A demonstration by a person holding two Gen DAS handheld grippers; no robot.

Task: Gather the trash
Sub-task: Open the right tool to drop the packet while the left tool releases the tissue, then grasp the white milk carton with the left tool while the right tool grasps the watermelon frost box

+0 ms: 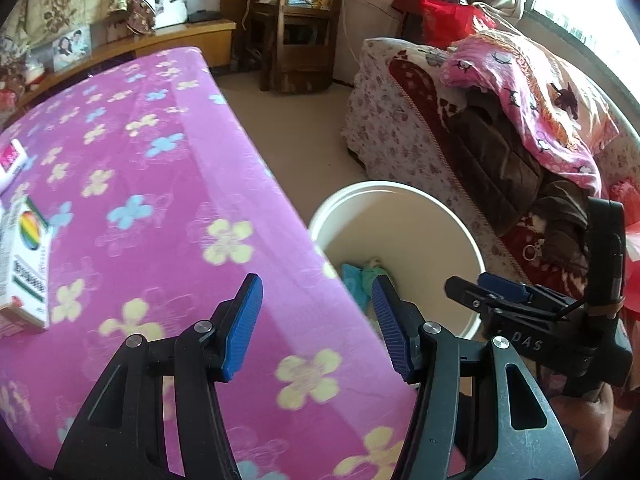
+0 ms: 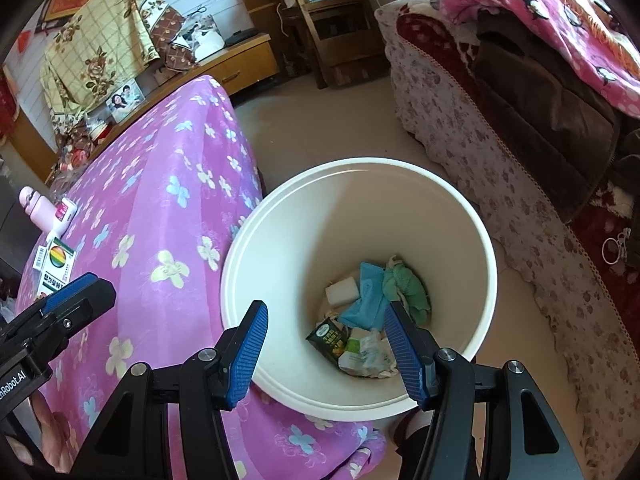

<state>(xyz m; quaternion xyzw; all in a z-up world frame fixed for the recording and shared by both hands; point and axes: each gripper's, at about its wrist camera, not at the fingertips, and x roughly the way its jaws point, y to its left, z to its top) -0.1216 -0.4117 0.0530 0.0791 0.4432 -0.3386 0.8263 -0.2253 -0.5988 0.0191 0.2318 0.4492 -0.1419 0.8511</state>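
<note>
A white bucket (image 2: pixel 400 216) stands on the floor against the table's edge. In its bottom lie a blue packet (image 2: pixel 366 296), a green cloth (image 2: pixel 406 286), a white block (image 2: pixel 340 292), a green carton (image 2: pixel 328 336) and a crumpled wrapper (image 2: pixel 366 354). My right gripper (image 2: pixel 326 314) hangs open over the bucket's near rim, with nothing between its fingers. My left gripper (image 1: pixel 318 292) is open and empty above the table's corner, beside the bucket (image 1: pixel 394 188). A rainbow-printed box (image 1: pixel 28 264) and a pink-and-white box (image 1: pixel 12 156) lie on the table's far left.
The table wears a pink flowered cloth (image 1: pixel 160 184). A pink bottle (image 2: pixel 38 208) stands by the boxes. A sofa (image 2: pixel 500 184) under floral covers and a pink blanket (image 1: pixel 520 92) runs along the right. A wooden chair (image 1: pixel 300 40) and a low cabinet (image 1: pixel 180 36) stand at the back.
</note>
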